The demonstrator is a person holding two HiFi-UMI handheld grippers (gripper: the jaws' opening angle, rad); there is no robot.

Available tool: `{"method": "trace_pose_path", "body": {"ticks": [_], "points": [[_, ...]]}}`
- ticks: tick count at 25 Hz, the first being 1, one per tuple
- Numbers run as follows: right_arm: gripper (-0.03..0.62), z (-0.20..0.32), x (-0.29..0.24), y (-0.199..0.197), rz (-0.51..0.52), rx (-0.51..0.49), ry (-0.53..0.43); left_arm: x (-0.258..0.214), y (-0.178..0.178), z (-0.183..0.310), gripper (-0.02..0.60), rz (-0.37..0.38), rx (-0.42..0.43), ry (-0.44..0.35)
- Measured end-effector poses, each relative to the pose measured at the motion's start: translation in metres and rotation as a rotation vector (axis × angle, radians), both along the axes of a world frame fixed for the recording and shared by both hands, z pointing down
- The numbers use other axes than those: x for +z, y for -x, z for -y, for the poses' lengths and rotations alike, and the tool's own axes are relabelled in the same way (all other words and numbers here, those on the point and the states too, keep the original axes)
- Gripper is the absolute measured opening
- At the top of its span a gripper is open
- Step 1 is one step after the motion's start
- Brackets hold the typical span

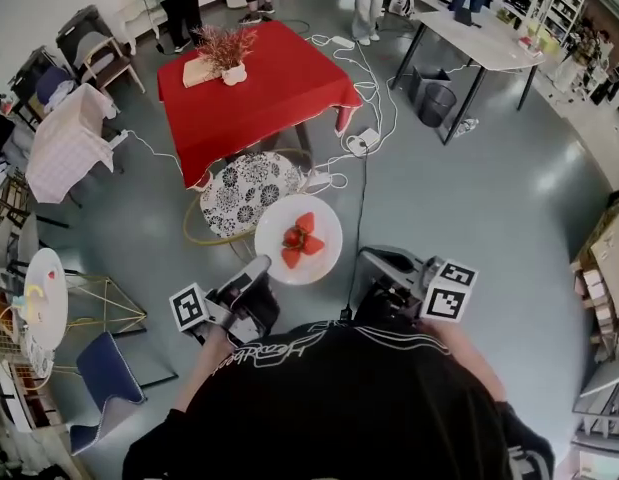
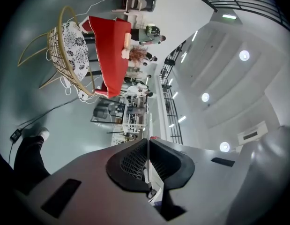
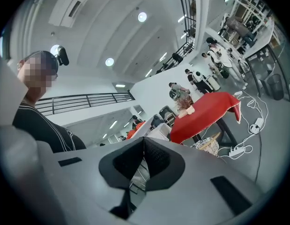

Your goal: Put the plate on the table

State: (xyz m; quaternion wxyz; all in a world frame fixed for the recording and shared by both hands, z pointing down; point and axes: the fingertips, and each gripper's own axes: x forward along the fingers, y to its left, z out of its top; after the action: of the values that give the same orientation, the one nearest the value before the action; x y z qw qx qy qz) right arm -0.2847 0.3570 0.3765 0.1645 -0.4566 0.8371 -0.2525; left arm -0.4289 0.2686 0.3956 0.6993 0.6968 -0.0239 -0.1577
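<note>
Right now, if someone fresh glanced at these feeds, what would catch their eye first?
The bright red table at the top centre of the head view stands out, with a potted plant on it. Nearer, the white plate of strawberries hangs over the grey floor, its rim pinched by the left gripper. A black-and-white patterned chair sits between plate and table.

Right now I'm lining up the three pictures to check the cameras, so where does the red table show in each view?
Head view: the red table sits upper centre.
Left gripper view: the red table is upper left, turned on its side.
Right gripper view: the red table is right of centre.
Shared landmark: the potted plant standing on it, visible in all three.
</note>
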Motion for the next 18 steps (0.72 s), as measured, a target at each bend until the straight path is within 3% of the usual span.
{"method": "trace_pose_path", "body": {"ticks": [7,12,18], "points": [[0.008,0.049,0.037,-0.084,0.054,-0.038,0.061,0.029,-0.09,0.043,0.018,0.046,-0.013,0.03],[0.008,0.103,0.04,-0.176,0.05,-0.027,0.092,0.038,-0.167,0.088,0.018,0.071,-0.063,0.09],[0.008,0.173,0.046,-0.284,0.089,-0.059,0.084,0.037,-0.263,0.146,0.018,0.122,-0.122,0.085]]}}
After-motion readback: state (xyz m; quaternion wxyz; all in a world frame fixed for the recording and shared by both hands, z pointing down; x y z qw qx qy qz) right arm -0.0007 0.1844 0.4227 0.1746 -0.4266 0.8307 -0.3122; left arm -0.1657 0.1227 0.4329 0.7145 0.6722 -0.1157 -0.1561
